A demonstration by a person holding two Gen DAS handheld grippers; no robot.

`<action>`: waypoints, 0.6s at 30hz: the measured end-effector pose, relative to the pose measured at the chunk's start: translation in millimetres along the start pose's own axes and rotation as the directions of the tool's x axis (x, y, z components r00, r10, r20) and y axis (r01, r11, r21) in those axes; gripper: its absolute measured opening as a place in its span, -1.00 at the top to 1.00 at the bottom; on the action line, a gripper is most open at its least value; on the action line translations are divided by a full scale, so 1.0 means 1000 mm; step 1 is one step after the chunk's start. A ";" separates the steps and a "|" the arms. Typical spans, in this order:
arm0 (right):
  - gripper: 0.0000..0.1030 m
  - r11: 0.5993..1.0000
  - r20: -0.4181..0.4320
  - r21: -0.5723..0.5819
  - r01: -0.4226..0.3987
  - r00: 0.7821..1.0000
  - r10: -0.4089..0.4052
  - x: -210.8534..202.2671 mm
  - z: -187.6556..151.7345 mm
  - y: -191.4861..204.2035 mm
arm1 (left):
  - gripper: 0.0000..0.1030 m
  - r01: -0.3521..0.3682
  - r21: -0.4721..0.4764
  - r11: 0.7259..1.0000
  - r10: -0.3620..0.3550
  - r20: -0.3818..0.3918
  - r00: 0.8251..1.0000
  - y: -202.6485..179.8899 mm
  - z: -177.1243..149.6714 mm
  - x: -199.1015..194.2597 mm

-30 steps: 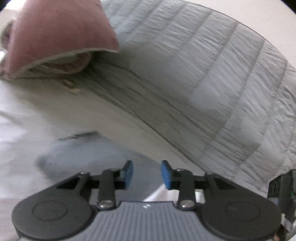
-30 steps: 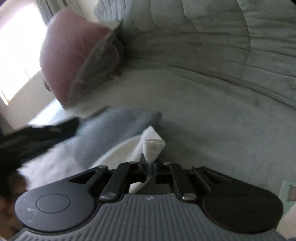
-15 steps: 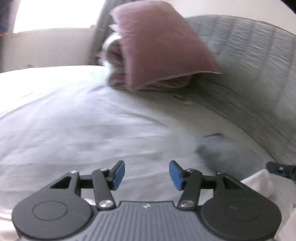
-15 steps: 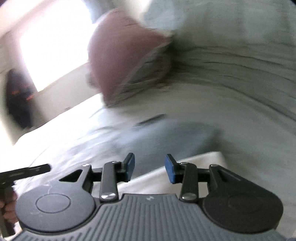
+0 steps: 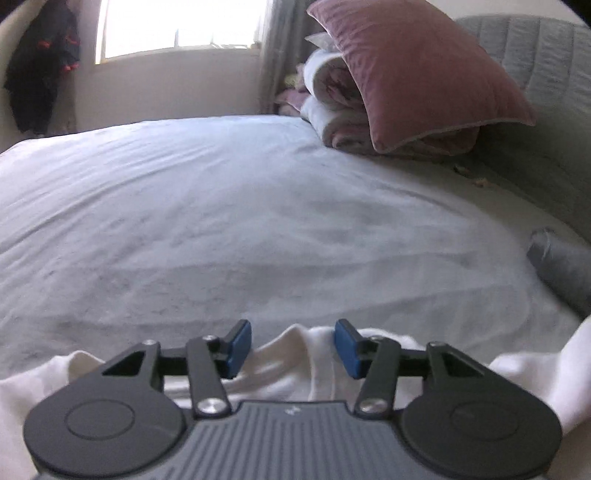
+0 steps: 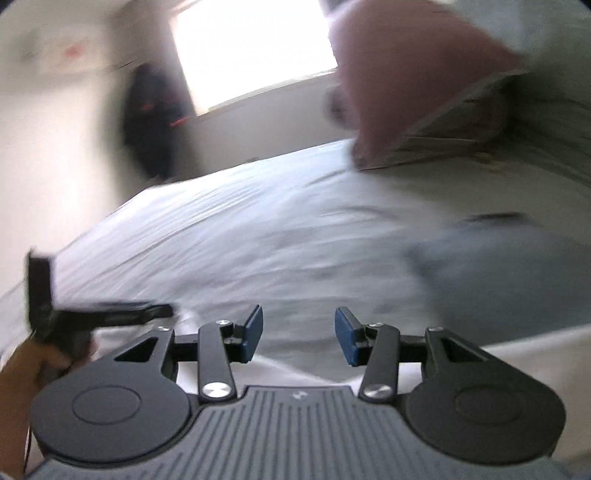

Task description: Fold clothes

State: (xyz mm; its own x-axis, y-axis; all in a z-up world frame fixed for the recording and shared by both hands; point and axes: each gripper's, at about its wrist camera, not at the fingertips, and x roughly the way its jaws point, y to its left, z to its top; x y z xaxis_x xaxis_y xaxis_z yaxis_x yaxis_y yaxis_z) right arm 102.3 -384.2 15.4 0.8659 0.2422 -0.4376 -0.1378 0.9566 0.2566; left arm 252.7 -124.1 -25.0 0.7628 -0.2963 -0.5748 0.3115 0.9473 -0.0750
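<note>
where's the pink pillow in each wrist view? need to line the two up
Left wrist: the pink pillow is at the upper right, leaning on a stack of rolled blankets at the head of the bed.
Right wrist: the pink pillow is at the upper right too, blurred and tilted with the frame.
Shared landmark: the bright window, left of the pillow in both views, with a dark garment hanging further left.

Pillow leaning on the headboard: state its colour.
The pillow is dusty pink with pale piping, clearest in the left wrist view.
</note>
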 end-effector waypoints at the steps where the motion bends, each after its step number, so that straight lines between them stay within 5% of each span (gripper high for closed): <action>1: 0.07 1.000 -0.021 -0.023 -0.011 1.000 0.011 0.008 -0.002 0.004 | 0.01 0.012 0.005 1.000 -0.012 0.006 1.000 0.001 -0.001 -0.001; 7: 0.08 0.992 -0.152 -0.111 0.069 0.985 -0.085 0.046 -0.022 0.015 | 0.02 0.072 -0.041 0.997 -0.072 0.000 0.997 0.011 -0.005 0.002; 9: 0.08 0.989 -0.165 -0.123 0.083 0.981 -0.103 0.052 -0.027 0.015 | 0.33 0.091 -0.045 0.995 -0.092 -0.001 0.996 0.012 -0.006 0.004; 12: 0.55 0.988 -0.167 -0.143 0.063 0.982 -0.087 0.048 -0.027 0.018 | 0.73 0.116 -0.030 0.993 -0.116 0.001 0.993 0.008 -0.007 0.004; 14: 0.89 0.986 -0.161 -0.150 0.072 0.982 -0.097 0.048 -0.027 0.021 | 0.80 0.111 -0.020 0.994 -0.111 0.016 0.994 0.005 -0.007 0.001; 18: 0.91 0.968 -0.037 -0.205 0.143 0.987 -0.153 0.050 -0.023 0.032 | 0.82 0.105 -0.061 0.993 -0.098 0.114 0.989 0.009 -0.003 -0.009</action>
State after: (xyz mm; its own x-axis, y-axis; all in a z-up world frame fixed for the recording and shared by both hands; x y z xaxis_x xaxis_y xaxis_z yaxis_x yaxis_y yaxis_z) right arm 130.3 -337.3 -18.5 0.8586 0.0984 -0.5031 -0.1081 0.9941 0.0098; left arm 246.8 -113.0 -23.0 0.7885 -0.3992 -0.4679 0.3548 0.9166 -0.1842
